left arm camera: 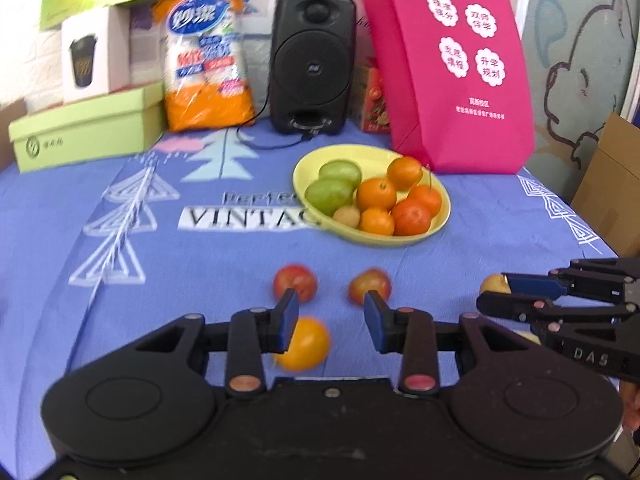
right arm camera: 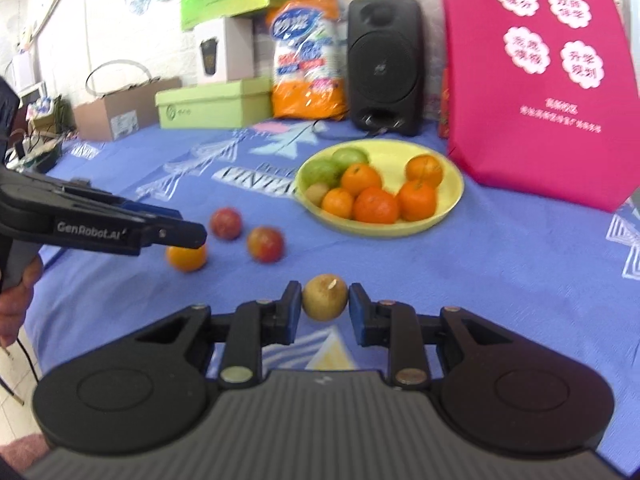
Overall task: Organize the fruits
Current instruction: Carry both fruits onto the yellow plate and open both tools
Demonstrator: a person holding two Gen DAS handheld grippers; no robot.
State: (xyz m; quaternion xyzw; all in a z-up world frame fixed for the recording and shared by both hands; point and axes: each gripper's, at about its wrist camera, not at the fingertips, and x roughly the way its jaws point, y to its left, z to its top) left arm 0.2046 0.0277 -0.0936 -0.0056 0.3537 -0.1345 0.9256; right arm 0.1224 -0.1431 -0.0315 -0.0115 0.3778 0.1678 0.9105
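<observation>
A yellow bowl (left arm camera: 434, 224) (right arm camera: 448, 208) on the blue cloth holds several oranges, two green fruits and a small brown one. Two red apples (left arm camera: 295, 281) (left arm camera: 369, 284) and a loose orange (left arm camera: 306, 344) lie on the cloth in front of it; they also show in the right wrist view (right arm camera: 226, 222) (right arm camera: 265, 244) (right arm camera: 186, 258). My left gripper (left arm camera: 331, 322) is open above the loose orange, which sits by its left finger. My right gripper (right arm camera: 325, 310) holds a small brown-yellow pear (right arm camera: 324, 297) (left arm camera: 494, 283) between its pads, both touching it.
A black speaker (left arm camera: 313, 62) with a cable, a pink bag (left arm camera: 452, 68), an orange snack bag (left arm camera: 208, 56) and green boxes (left arm camera: 86, 130) stand at the back. A cardboard box (right arm camera: 120, 114) stands at the far left. The table edge drops off at the left.
</observation>
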